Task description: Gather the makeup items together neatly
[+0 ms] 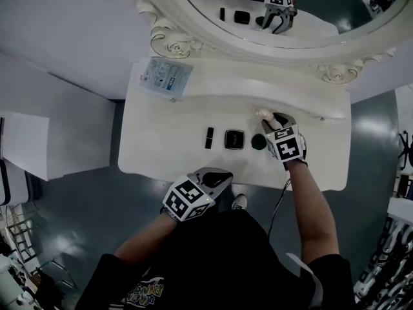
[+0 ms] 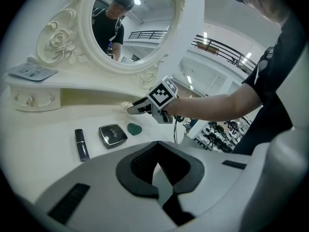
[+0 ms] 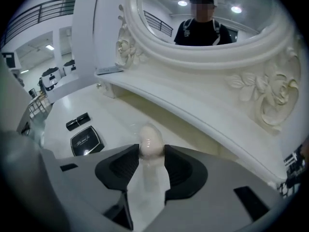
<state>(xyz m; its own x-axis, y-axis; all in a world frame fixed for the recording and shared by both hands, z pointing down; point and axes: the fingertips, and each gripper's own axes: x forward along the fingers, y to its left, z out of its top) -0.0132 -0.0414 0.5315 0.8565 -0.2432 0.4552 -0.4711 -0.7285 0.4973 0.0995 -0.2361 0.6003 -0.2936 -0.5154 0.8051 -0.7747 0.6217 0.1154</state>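
Head view: one lipstick, one compact

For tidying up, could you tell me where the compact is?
Head view, centre: the compact lies between the lipstick on its left and the green sponge on its right.

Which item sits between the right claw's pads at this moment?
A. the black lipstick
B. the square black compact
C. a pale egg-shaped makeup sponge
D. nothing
C: in the right gripper view the right claw has its pads pressed on both sides of the pale egg-shaped makeup sponge, while the black lipstick and the square black compact lie on the vanity top.
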